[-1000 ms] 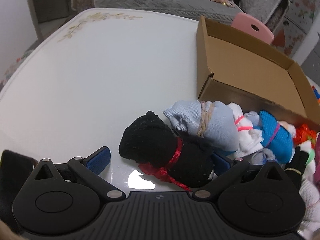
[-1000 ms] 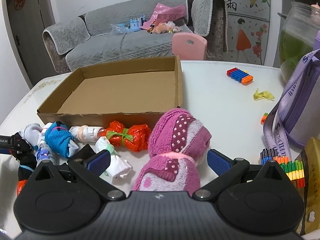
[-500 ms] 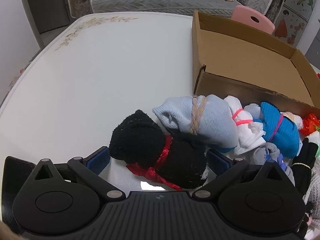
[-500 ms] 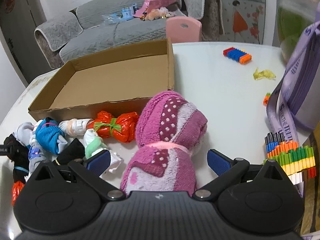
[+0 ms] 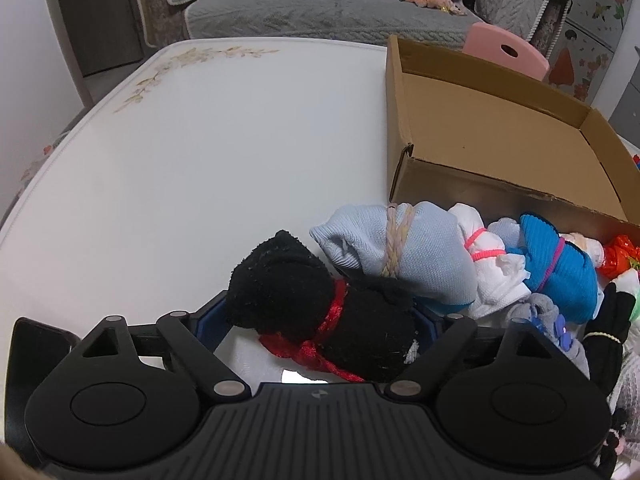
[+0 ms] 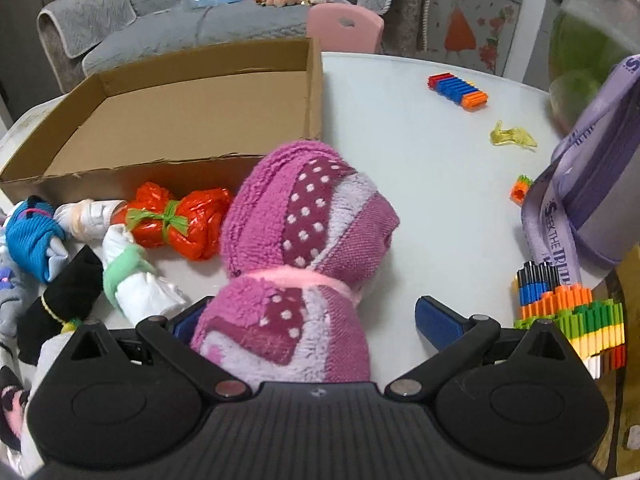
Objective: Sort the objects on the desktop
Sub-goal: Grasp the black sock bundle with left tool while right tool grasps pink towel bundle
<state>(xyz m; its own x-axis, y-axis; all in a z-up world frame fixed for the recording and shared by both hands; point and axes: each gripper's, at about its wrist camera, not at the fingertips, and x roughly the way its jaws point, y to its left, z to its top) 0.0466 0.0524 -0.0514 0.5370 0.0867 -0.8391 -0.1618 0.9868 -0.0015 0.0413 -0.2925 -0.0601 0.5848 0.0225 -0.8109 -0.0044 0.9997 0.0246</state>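
White tabletop [image 5: 224, 168] under both your grippers, an open cardboard box [image 5: 496, 132] beyond. Your left gripper [image 5: 320, 320] straddles the black sock bundle [image 5: 316, 312] (tied with red ribbon); its jaws have just been closing, pads now at the bundle's sides, probably touching. Your right gripper [image 6: 316, 316] has sunk around the pink dotted bundle [image 6: 304, 248], jaws wide, right pad clear. Lifts into the box likely follow.

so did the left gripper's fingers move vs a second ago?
Yes. The left gripper has just been closing: its blue-padded fingers drew in against the black fuzzy sock bundle tied with red ribbon, which stays beside the light blue bundle.
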